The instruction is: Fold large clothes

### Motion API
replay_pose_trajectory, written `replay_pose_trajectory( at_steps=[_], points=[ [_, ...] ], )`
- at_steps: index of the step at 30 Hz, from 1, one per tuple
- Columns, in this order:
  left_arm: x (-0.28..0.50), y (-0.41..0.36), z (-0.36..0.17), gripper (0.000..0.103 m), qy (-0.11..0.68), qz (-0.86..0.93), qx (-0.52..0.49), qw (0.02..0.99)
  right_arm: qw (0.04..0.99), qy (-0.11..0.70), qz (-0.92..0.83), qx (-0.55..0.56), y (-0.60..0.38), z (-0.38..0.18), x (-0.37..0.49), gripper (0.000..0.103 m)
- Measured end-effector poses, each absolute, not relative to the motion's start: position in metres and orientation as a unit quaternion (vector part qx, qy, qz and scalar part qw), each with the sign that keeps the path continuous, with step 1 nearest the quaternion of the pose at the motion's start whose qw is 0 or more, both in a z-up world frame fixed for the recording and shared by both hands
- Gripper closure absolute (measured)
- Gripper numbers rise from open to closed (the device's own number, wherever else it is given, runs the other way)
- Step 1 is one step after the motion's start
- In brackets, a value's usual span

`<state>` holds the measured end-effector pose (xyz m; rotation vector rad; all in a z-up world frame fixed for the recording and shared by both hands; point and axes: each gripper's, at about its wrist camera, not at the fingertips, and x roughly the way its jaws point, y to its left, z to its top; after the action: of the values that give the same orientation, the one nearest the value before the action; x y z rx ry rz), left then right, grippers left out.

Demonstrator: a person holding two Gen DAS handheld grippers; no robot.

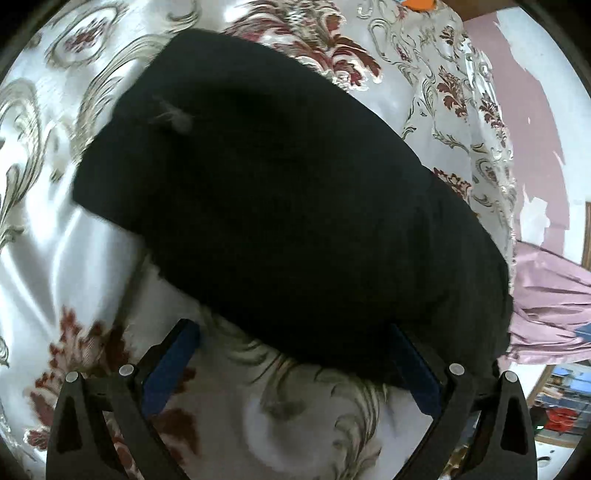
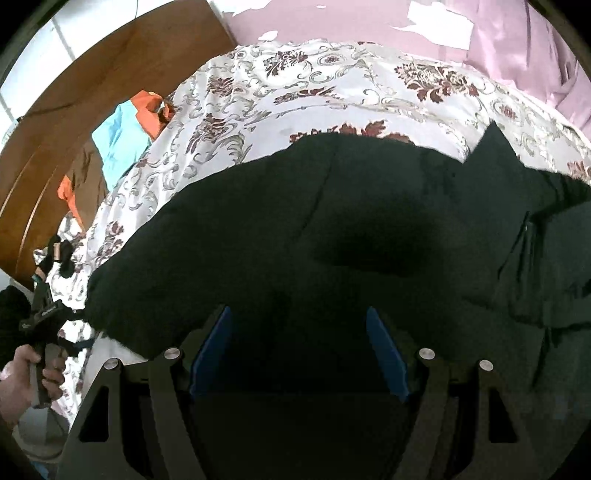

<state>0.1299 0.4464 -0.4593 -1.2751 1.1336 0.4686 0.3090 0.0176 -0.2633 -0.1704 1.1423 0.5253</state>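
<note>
Underneath everything lies a glossy white bedspread (image 1: 44, 236) patterned with dark red flowers and grey-gold scrolls, wrinkled and catching the light. Beyond its far edge stands a pink wall (image 2: 332, 22) with patches where the paint has peeled, and pink curtain fabric (image 1: 546, 295) hangs near the bed's corner. A wooden headboard (image 2: 110, 74) curves along one side; against it lie a light blue cloth (image 2: 118, 144) and an orange one (image 2: 147, 110), with some small dark items further along the bed's edge.

On the bedspread rests the black garment (image 1: 280, 206) — a broad, thick dark mass, with a wisp of pale lint on it in the left wrist view. In the right wrist view a seam and a zipper-like line show toward its far side.

The left gripper (image 1: 295, 354) has its blue-padded jaws spread wide; the garment's near edge reaches between them and overlaps the inner pad on one side, but no grip is visible. The right gripper (image 2: 299, 350) hangs over the garment with jaws apart — nothing clasped, only dark cloth below. At the edge of that view a hand (image 2: 26, 376) grasps a gripper handle.
</note>
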Motion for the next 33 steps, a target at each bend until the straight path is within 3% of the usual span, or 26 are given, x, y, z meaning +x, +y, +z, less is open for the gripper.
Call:
replay_pose_trajectory(
  at_steps=[3,5,6,7,9,12,19,25,33],
  points=[
    [0.150,0.445,-0.455,0.003,0.486,0.218,-0.544,0.649,0.812,0.523,0.243,-0.088,0.025,-0.262,0.319,0.034],
    [0.157,0.447,-0.449,0.022,0.486,0.222,-0.528,0.660,0.811,0.521,0.244,-0.106,0.034,-0.265,0.328,0.034],
    [0.164,0.448,-0.445,0.039,0.487,0.228,-0.515,0.668,0.809,0.522,0.246,-0.114,0.037,-0.267,0.331,0.041],
    [0.161,0.452,-0.442,0.054,0.486,0.230,-0.511,0.671,0.804,0.525,0.250,-0.125,0.043,-0.271,0.335,0.062],
    [0.158,0.461,-0.439,0.076,0.476,0.227,-0.518,0.674,0.791,0.540,0.248,-0.147,0.052,-0.281,0.339,0.087],
    [0.160,0.468,-0.428,0.093,0.461,0.225,-0.506,0.693,0.781,0.544,0.254,-0.170,0.063,-0.292,0.341,0.091],
    [0.165,0.464,-0.366,0.097,0.430,0.242,-0.411,0.767,0.754,0.567,0.261,-0.206,0.083,-0.316,0.345,0.095],
    [0.194,0.434,-0.282,0.097,0.395,0.240,-0.278,0.842,0.763,0.583,0.274,-0.050,0.045,-0.296,0.358,0.095],
    [0.256,0.334,-0.198,0.097,0.354,0.146,-0.124,0.915,0.775,0.573,0.265,0.018,-0.022,-0.271,0.343,0.095]
  ],
)
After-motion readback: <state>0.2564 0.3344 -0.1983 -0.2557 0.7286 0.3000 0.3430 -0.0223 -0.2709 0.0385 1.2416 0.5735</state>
